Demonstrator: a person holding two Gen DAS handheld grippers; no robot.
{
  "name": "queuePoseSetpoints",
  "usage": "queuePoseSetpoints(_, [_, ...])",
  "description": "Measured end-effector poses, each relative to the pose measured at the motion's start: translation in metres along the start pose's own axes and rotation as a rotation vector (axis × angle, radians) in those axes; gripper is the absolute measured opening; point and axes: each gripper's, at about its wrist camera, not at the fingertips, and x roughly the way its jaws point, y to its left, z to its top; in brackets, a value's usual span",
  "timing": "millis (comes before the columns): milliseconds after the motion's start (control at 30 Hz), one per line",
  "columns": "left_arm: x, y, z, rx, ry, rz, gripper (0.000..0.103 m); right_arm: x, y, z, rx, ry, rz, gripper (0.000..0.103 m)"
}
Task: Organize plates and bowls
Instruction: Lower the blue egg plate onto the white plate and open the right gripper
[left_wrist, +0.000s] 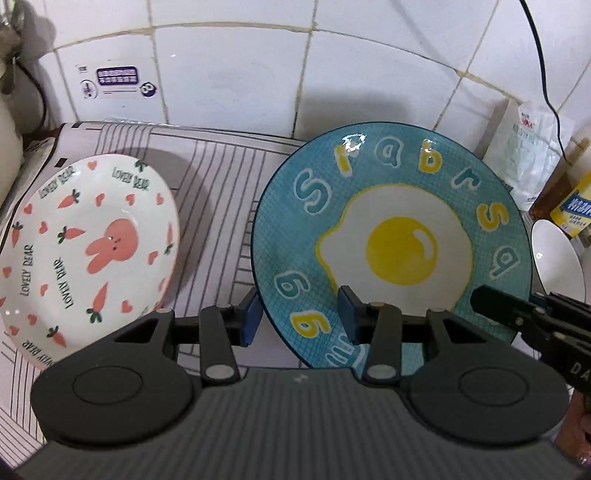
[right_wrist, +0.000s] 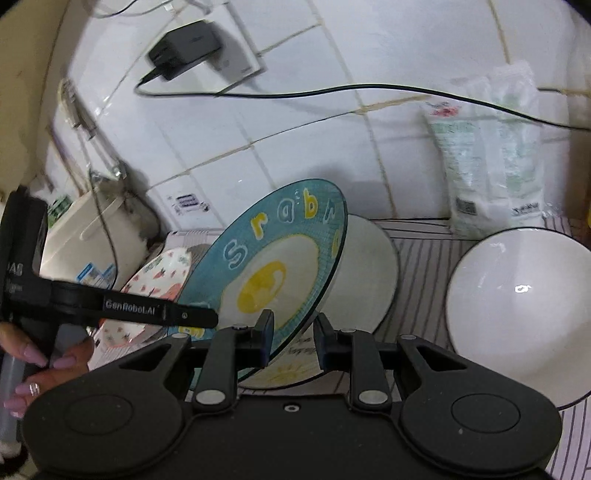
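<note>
- straddling the raised blue egg plate (right_wrist: 280, 258) rim with the right gripper (right_wrist: 293, 341), jaws apart, no firm pinch visible
- hovering the left gripper (left_wrist: 301, 319) unclenched around the same rim, gripping nothing
- leaving the rabbit plate (left_wrist: 88, 247), white bowl (right_wrist: 517, 314) and another dish behind unstacked; sorting barely starting

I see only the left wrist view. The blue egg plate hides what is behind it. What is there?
Observer: A white dish with a dark rim. The blue egg plate stands tilted in front of it.
Operator: Where are the fingers of the right gripper?
Observer: The right gripper has one finger on each side of the plate's lower rim. I cannot tell whether it clamps.
</note>
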Motion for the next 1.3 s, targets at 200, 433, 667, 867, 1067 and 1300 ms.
queuePoseSetpoints(200, [0.007, -0.003, 0.001, 0.01, 0.018, 0.019, 0.042, 0.01, -0.002, -0.002, -0.005, 0.039, -0.054, 0.028])
queuePoseSetpoints(433, [0.009, -0.002, 0.002, 0.005, 0.048, 0.015, 0.042, 0.016, 0.018, 0.005, -0.041, 0.084, -0.195, 0.028])
queuePoseSetpoints(667, [0.008, -0.003, 0.003, 0.017, 0.061, 0.021, 0.042, 0.03, 0.036, 0.014, -0.043, 0.125, -0.339, 0.033])
queuePoseSetpoints(867, [0.001, -0.004, 0.003, 0.031, 0.068, 0.021, 0.042, 0.033, 0.044, 0.012, -0.073, 0.13, -0.381, 0.039])
queuePoseSetpoints(1067, [-0.026, -0.005, -0.001, 0.068, 0.03, 0.026, 0.042, 0.032, 0.052, 0.01, -0.121, 0.143, -0.423, 0.04])
queuePoseSetpoints(1300, [-0.067, 0.002, -0.011, 0.098, -0.012, 0.016, 0.042, 0.011, 0.058, 0.008, -0.135, 0.124, -0.439, 0.04])
